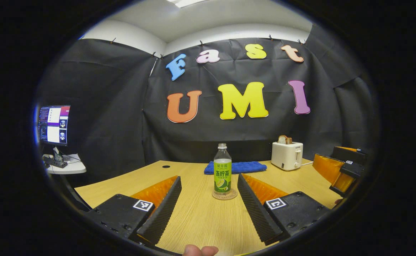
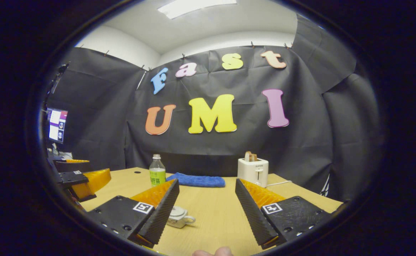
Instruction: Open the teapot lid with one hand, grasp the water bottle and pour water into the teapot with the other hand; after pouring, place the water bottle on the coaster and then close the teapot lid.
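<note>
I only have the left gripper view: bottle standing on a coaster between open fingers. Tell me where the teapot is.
Observer: The right gripper view has the white teapot on the table, low beside that gripper's left finger.
Operator: Report its lid.
Observer: The lid sits on the pot.
Operator: Give me the right gripper's state.
Observer: The right gripper is open and holds nothing.

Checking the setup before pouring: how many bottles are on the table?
1. A single water bottle stands upright on the coaster, mid-table in front of the blue towel. Another might be hidden behind the gripper fingers.
</note>
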Available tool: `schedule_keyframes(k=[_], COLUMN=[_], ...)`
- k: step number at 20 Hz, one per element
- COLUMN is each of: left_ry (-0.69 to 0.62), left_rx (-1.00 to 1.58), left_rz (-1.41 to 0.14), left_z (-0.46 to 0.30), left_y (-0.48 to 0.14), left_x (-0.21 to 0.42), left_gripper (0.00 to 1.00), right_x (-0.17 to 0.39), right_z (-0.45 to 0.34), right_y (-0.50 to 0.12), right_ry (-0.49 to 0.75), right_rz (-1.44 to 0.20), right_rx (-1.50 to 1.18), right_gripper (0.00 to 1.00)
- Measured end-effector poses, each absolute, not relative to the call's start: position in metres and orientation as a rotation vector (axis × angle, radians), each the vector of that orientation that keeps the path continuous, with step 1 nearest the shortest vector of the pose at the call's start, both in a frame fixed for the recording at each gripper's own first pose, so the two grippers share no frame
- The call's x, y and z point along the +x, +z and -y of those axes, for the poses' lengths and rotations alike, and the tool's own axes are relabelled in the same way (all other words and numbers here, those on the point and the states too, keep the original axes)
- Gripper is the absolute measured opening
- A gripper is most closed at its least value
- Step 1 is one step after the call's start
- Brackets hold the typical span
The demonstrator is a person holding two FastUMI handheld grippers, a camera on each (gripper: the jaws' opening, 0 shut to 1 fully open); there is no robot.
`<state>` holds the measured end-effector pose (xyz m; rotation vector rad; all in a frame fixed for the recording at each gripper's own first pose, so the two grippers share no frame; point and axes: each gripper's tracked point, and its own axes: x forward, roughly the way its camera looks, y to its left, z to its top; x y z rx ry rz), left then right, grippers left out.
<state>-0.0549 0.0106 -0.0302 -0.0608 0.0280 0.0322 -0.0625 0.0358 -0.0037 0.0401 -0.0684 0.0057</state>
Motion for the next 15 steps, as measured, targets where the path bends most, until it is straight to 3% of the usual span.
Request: schedule_keyframes(k=[15], left_ry=[0.007], left_rx=[-0.071], left_rz=[0.020], left_z=[-0.015], left_y=[0.000], left_x=[-0.042], left_gripper=[0.99], right_x=[-0.079], right_z=[-0.005], right_y=[0.023], right_ry=[-0.101], right_rz=[0.103], right_rx=[0.023], right_gripper=[0.95])
